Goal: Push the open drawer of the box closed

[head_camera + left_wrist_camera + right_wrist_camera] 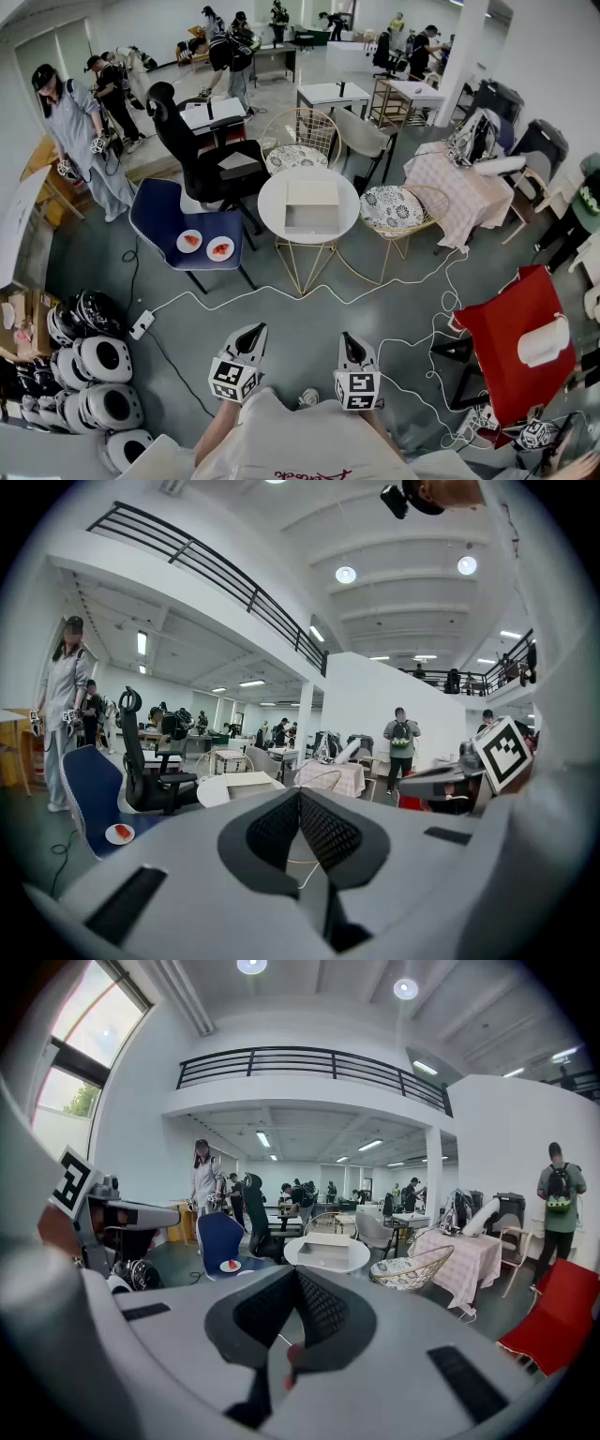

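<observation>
Head view: the scene is read from the left of the round white table (270,217) across to its right.
Left of table: a blue chair (155,220) stands just beside it and carries two small plates (204,245) of food.
Left tool: the left tool (251,332) hangs well short of the table on the person's side, pointing toward it. The left gripper view shows its pads (323,832) pressed together with nothing between them.
Box: a pale, flat box (313,194) sits on the middle of the table.
Drawer: the drawer (311,223) is pulled out on the table's near side, its shallow grey inside showing.
Handling: the box looks like thin board, stiff but probably light. On the smooth table it may slide away bodily rather than take the drawer in.
Where to press: the middle of the drawer's front edge is the place for a blunt, level shove. The far wall of the box may want bracing with the other tool.
Right tool: the right tool (349,340) is also well short of the table on the near side. The right gripper view shows its pads (319,1309) squeezed together and empty, aimed roughly at the box.
Right of table: a wire chair (394,208) with a patterned cushion stands just beside it. A red chair (511,342) stands well apart, nearer the person.
</observation>
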Available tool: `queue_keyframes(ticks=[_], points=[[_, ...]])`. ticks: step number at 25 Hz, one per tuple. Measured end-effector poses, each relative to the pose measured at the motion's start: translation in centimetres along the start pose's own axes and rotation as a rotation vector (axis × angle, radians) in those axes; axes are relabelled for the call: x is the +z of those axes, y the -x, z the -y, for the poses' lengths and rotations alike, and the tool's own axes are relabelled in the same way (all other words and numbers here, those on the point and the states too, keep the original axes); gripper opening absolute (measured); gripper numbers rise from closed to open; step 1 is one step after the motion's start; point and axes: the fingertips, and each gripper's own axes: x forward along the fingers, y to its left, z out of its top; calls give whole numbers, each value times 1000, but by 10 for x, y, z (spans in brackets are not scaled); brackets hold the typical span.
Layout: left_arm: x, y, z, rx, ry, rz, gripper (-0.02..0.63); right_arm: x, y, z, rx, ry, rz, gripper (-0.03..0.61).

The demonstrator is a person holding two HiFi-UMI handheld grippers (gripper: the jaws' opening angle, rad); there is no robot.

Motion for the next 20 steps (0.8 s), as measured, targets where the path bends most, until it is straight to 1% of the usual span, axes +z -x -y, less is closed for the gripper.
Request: queue_keyframes(ticks=[5,10,14,20], points=[[-4,-4,1,0,18,5,14,-7,-1,1,4,-11,-12,15],[-1,-10,2,13,16,10,14,-2,-5,10,4,-4,3,15],[0,-13,4,22,12,11,14,1,-6,15,26,-24,16,15],[-1,-26,9,37,-11,12,13,-2,-13,28,62,-6,27,15]])
